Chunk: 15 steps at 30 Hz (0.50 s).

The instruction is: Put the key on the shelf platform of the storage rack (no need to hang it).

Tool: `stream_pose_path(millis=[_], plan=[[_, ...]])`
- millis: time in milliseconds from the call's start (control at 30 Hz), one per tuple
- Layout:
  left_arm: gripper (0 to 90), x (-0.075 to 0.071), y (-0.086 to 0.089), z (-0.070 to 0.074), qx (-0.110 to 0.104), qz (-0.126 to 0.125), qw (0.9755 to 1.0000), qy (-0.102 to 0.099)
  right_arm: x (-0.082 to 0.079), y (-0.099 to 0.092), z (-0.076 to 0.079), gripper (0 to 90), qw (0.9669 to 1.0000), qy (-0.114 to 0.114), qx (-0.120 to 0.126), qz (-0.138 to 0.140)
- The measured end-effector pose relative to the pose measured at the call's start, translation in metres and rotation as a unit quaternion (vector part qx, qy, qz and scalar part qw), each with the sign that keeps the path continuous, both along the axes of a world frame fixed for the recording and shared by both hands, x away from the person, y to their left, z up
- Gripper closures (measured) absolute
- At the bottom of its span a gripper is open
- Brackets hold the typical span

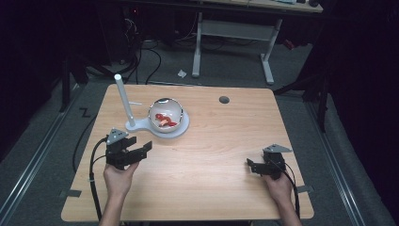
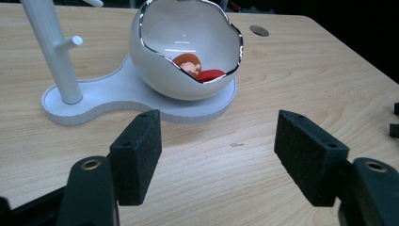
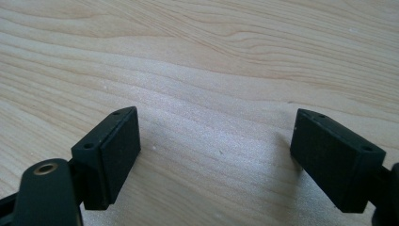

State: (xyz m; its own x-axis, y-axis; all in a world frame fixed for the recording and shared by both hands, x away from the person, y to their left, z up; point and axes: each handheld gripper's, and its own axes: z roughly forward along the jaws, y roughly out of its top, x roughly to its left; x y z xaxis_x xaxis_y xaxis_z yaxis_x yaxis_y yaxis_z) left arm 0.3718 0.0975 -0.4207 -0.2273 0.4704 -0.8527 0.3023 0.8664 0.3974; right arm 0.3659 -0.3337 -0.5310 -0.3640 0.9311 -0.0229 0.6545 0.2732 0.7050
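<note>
A white egg-shaped bowl (image 1: 171, 107) with a jagged silver rim stands on a flat white base (image 1: 182, 127) at the back left of the wooden table (image 1: 211, 141). It holds small red and orange pieces (image 1: 164, 120). A white post (image 1: 123, 99) with a short peg rises from the same base. My left gripper (image 1: 140, 147) is open and holds nothing, in front of and to the left of the base. In the left gripper view the bowl (image 2: 155, 70), its red pieces (image 2: 209, 74) and the post (image 2: 49, 47) lie beyond the open left gripper (image 2: 216, 155). My right gripper (image 1: 251, 165) is open at the front right, and in the right gripper view the right gripper (image 3: 214, 155) hangs over bare wood.
A round grey cable hole (image 1: 224, 100) sits in the table near the back edge. Beyond the table are the white legs of another desk (image 1: 197, 47) and cables on a dark floor. The table's edges are close beside both hands.
</note>
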Motion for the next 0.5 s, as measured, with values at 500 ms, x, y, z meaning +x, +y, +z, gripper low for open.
stream_pose_path(millis=[500], plan=[[33.0,-0.001,-0.006,-0.010,-0.005,-0.012,0.9998,0.012,-0.001,0.000,0.000,16.3,1.0000,0.000,0.000,0.000]])
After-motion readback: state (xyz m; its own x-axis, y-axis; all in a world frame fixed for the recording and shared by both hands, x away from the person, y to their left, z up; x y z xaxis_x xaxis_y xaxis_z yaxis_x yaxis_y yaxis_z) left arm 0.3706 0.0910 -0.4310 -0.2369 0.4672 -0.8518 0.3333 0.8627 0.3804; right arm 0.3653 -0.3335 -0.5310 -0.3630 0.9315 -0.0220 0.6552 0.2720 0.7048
